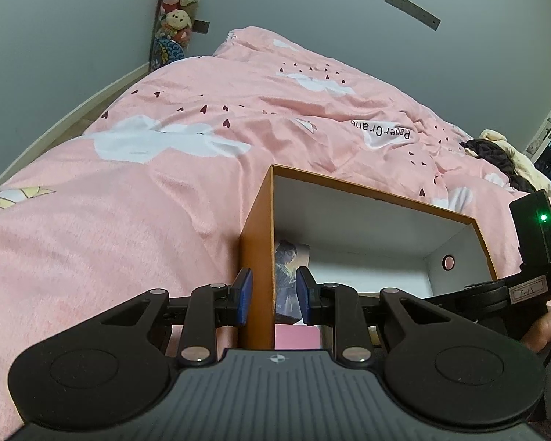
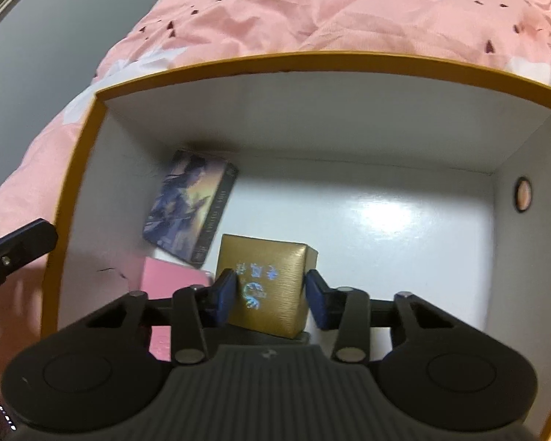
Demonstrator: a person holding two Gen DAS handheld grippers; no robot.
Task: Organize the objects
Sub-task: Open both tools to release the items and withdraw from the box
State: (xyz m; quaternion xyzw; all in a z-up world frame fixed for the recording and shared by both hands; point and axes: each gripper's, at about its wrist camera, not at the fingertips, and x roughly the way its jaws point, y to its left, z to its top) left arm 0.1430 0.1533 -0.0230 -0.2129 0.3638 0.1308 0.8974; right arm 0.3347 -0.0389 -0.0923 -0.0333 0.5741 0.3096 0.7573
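While left claw [image 1: 273, 296] straddles box [image 1: 256, 257] wall, right claw [image 2: 272, 297], slightly parted around gold carton [image 2: 266, 286], might drop it crooked against the pink case [image 2: 165, 279] at 9 o'clock.

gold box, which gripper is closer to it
Right. The right gripper is down inside the orange box with its fingers on either side of the gold box. The left gripper straddles the orange box's side wall, farther away.
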